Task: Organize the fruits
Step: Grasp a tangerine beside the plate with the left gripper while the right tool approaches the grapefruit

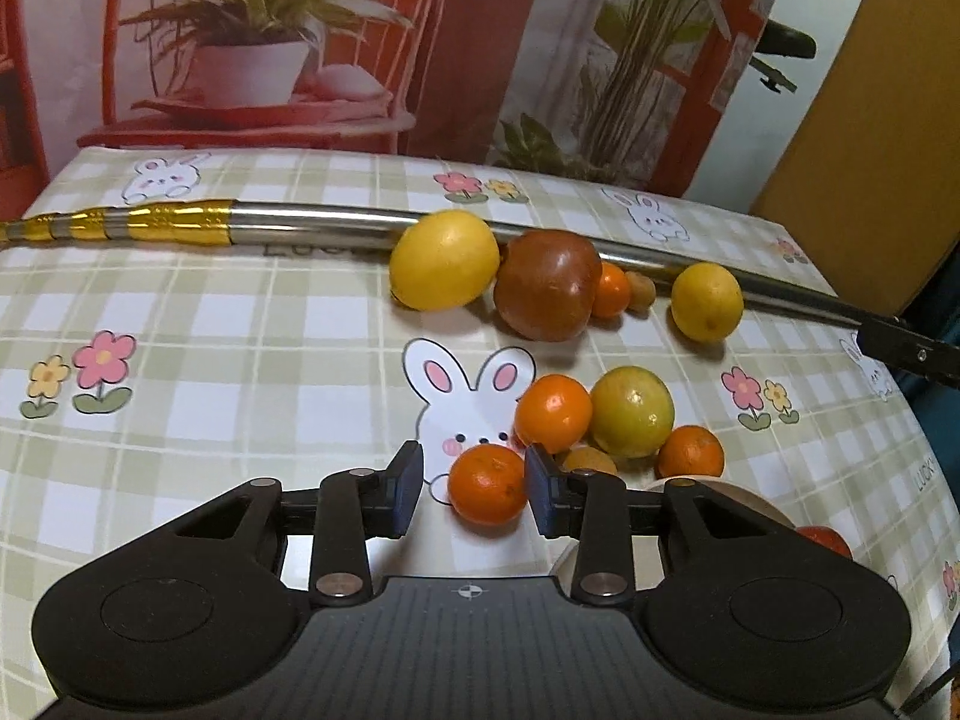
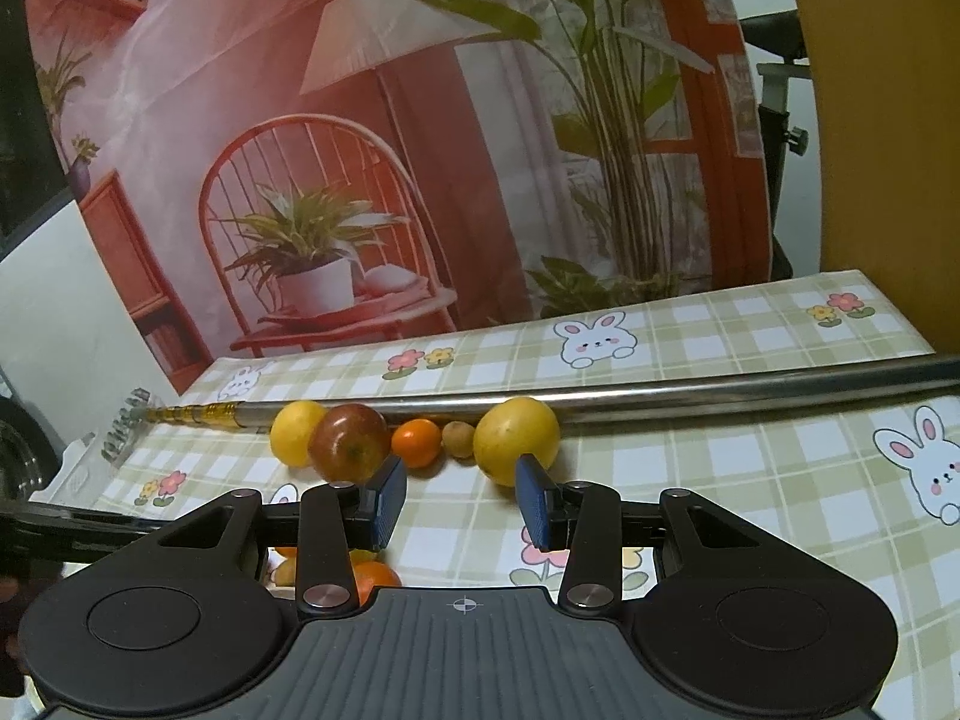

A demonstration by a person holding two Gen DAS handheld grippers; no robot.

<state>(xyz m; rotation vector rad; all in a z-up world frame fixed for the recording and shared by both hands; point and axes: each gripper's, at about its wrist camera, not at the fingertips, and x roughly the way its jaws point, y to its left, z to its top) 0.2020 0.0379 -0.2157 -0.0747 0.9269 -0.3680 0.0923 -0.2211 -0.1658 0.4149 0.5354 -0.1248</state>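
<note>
One orange (image 1: pixel 487 483) lies on the checked bunny tablecloth (image 1: pixel 210 360) between the jaws of our left gripper (image 1: pixel 474 474). The jaws stand open around it: the pad at 3 o'clock sits right at its skin, while the pad at 9 o'clock is clear of it.

Just past it, toward 1 o'clock, we see a cluster of another orange (image 1: pixel 553 414), a yellow-green citrus (image 1: pixel 631 411) and a third orange (image 1: pixel 690 451), all touching or nearly so. Farther out at 12 o'clock, a row of fruit rests against a metal pole (image 1: pixel 312 225): a large lemon (image 1: pixel 444 258), a red-brown apple (image 1: pixel 549 285), a small orange (image 1: pixel 611 289), a small brown fruit (image 1: pixel 641 291), and, a little apart, a second lemon (image 1: pixel 707 301).

Our right gripper (image 2: pixel 459 483) hovers near that row. Its pads are apart with nothing between them.
</note>
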